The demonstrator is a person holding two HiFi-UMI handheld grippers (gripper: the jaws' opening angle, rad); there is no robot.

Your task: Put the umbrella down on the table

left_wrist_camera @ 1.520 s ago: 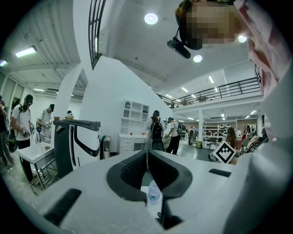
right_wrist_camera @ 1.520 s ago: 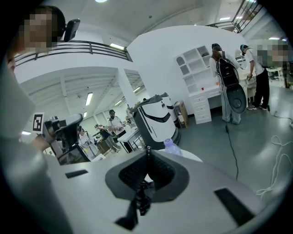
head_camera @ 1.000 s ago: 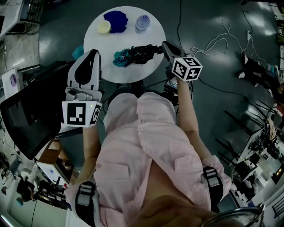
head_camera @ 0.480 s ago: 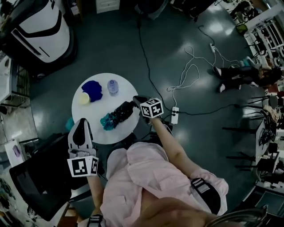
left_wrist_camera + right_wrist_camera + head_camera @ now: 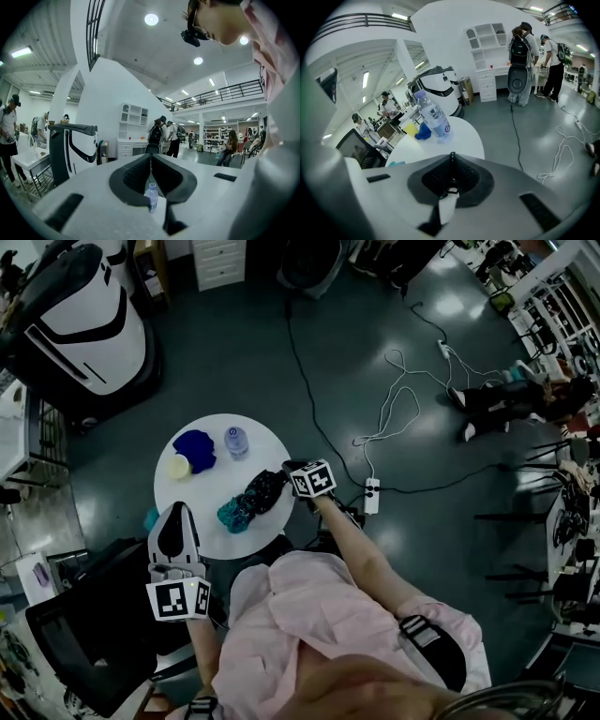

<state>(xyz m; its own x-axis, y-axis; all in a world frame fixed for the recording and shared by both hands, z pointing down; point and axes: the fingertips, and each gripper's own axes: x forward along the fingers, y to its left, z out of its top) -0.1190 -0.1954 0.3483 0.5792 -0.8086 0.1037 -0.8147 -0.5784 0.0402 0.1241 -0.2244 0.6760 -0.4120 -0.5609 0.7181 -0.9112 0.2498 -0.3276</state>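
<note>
The folded umbrella [image 5: 248,501], black with a teal end, lies slanted on the round white table [image 5: 211,526]. Its dark end reaches my right gripper [image 5: 292,471], which stands at the table's right edge and is shut on that end. In the right gripper view the jaws [image 5: 451,161] are pressed together on a thin dark piece, and the gripper's own body hides the rest of the umbrella. My left gripper [image 5: 175,512] hangs at the table's near left edge, shut with nothing in it. In the left gripper view its jaws [image 5: 151,157] meet at the tips.
A water bottle [image 5: 235,441], a blue cloth [image 5: 194,448] and a yellow cup [image 5: 180,466] sit on the far part of the table. A big white machine [image 5: 84,315] stands far left. Cables [image 5: 403,418] and a power strip [image 5: 371,495] lie on the floor to the right. A dark chair [image 5: 75,643] is near left.
My right gripper has come down with the umbrella, which now rests on the tabletop. The head camera has swung away, so the table looks smaller. The left gripper has barely shifted.
</note>
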